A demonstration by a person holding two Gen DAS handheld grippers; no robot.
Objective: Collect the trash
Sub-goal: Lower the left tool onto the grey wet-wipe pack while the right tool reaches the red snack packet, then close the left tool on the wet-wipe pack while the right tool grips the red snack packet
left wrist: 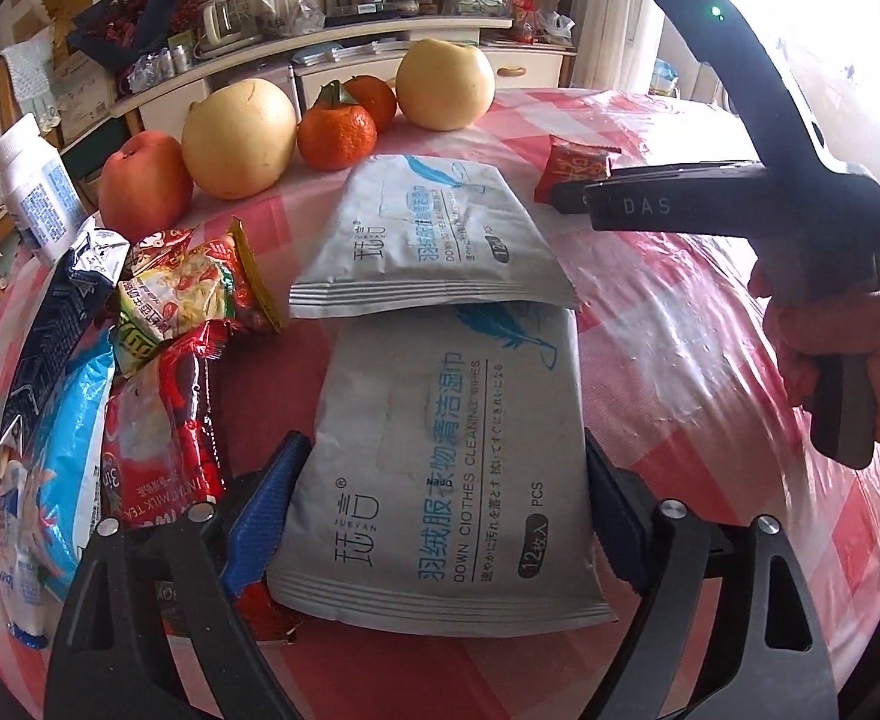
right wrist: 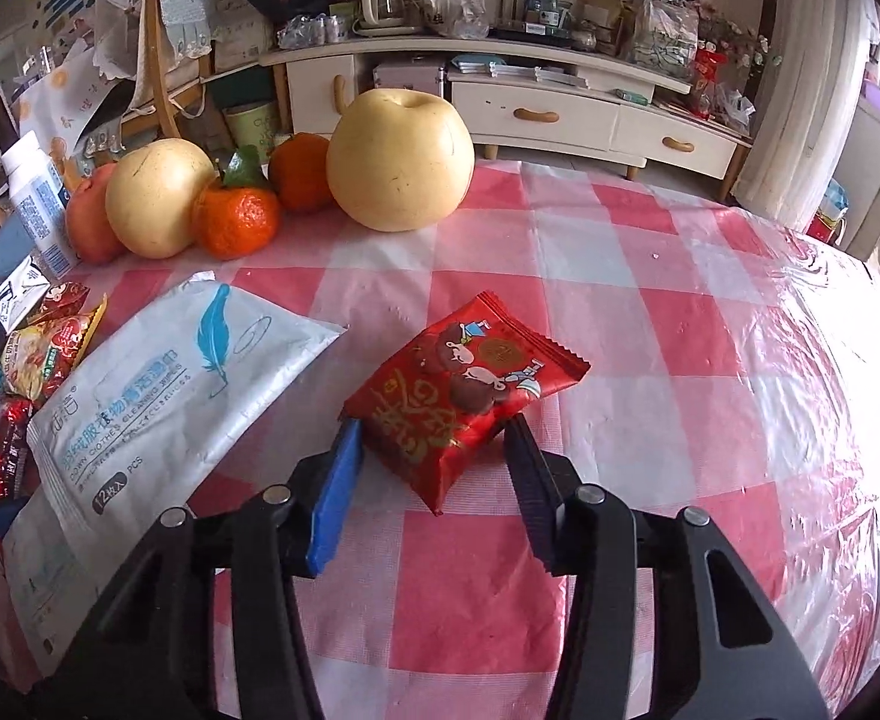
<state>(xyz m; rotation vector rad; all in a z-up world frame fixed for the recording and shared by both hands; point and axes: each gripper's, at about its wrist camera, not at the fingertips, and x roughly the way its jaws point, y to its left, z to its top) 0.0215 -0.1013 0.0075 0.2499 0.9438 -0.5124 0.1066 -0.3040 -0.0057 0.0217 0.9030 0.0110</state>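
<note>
Though wide, left hand-held gripper (left wrist: 442, 441) tight on wipes (left wrist: 440, 516); right hand-held gripper (right wrist: 432, 423) on packet (right wrist: 469, 369).

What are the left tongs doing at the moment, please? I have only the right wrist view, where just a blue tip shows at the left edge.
Observer: The left tongs are closed on the near wipes pack, with a pad against each side edge.
Operator: Thank you. Is that the pack beside my right tongs, which grip the red snack packet?
Observer: No, that is the far wipes pack; it overlaps the far end of the near one.
Operator: And what is holding my right tongs?
Observer: A hand is wrapped around their handle.
</note>
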